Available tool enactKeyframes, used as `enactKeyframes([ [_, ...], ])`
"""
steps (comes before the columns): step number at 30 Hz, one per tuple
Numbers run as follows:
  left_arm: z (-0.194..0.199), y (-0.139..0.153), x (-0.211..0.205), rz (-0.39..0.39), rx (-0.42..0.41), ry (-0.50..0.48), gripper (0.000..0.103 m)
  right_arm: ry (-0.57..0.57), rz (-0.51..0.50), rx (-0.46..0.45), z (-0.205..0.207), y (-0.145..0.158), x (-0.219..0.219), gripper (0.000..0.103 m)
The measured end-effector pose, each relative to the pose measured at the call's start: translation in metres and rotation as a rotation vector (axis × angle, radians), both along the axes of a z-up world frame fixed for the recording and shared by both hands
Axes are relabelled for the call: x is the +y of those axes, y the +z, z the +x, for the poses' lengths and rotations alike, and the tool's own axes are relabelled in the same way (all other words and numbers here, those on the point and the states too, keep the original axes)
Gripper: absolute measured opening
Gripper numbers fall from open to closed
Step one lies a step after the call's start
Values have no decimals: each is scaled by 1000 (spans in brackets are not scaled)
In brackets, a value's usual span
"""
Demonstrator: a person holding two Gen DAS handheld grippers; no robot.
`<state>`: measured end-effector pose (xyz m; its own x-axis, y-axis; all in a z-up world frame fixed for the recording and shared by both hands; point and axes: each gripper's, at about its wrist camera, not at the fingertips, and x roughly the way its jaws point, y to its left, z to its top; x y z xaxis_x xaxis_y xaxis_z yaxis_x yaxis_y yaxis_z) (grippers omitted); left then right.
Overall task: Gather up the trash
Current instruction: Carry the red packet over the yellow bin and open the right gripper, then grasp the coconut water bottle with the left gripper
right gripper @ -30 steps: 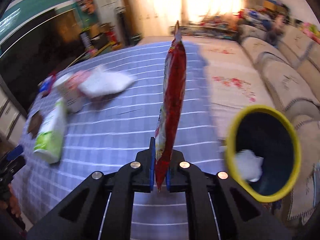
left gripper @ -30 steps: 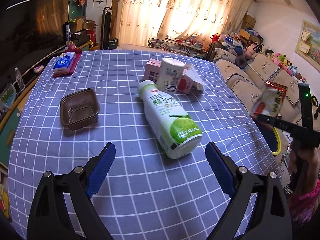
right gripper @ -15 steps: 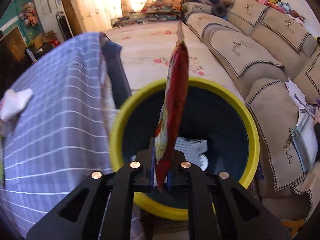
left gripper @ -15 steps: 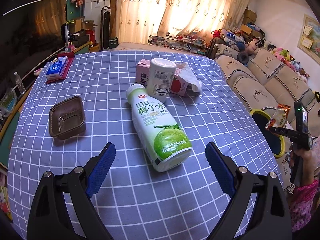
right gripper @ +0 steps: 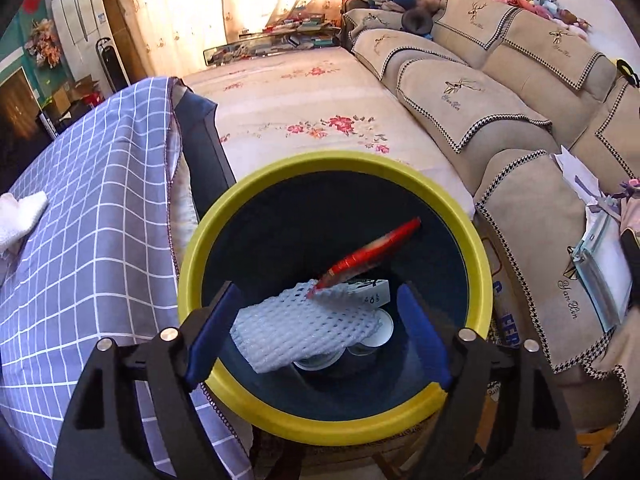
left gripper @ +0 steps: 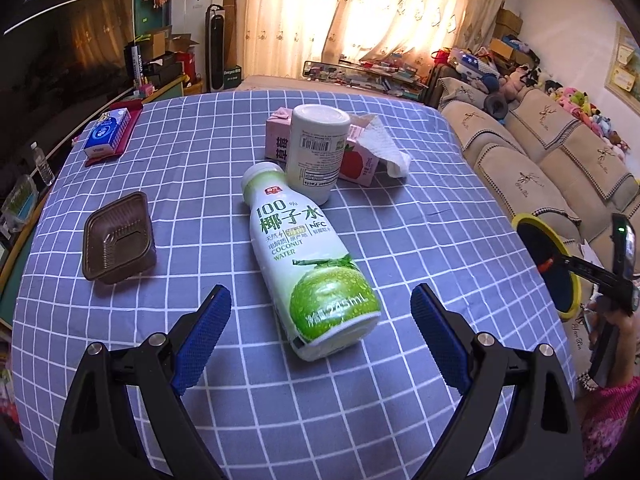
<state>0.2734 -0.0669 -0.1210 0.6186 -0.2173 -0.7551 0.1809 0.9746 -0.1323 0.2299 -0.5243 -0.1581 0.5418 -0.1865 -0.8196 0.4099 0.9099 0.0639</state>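
Trash is partly binned: a red wrapper [right gripper: 370, 254] lies in the bin [right gripper: 476, 256] under the right gripper [right gripper: 318, 322], jaws opening and empty, while the left gripper [left gripper: 320, 320], jaws wide, hovers over a bottle [left gripper: 306, 258] on the bench [left gripper: 420, 240] beside a cup [left gripper: 316, 152], carton [left gripper: 358, 164] and tray [left gripper: 118, 238].

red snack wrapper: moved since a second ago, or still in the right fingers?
Yes. The red snack wrapper has left the right gripper, whose fingers are opening with nothing between them, and now lies down inside the yellow-rimmed bin, on the white foam netting.
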Motion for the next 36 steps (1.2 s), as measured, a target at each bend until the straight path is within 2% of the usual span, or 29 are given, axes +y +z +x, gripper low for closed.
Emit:
enactKeyframes([
  [5,17,-10,-5,-3,25,40,90,22,20,-26,0,4,4,78],
  [9,33,-9,-8,30,14,85,90,22,29,-29,1,3,2,78],
  [17,68,-11,-12,106,68,125,90,13,36,-32,1,4,-6,79],
  [29,94,-35,-7,188,205,127,82,15,38,-29,-1,4,-10,81],
  [33,98,-37,-6,205,226,92,75,20,38,-32,-2,7,-10,81],
  [36,94,-33,-5,207,229,67,59,22,37,-22,-3,5,-10,81],
])
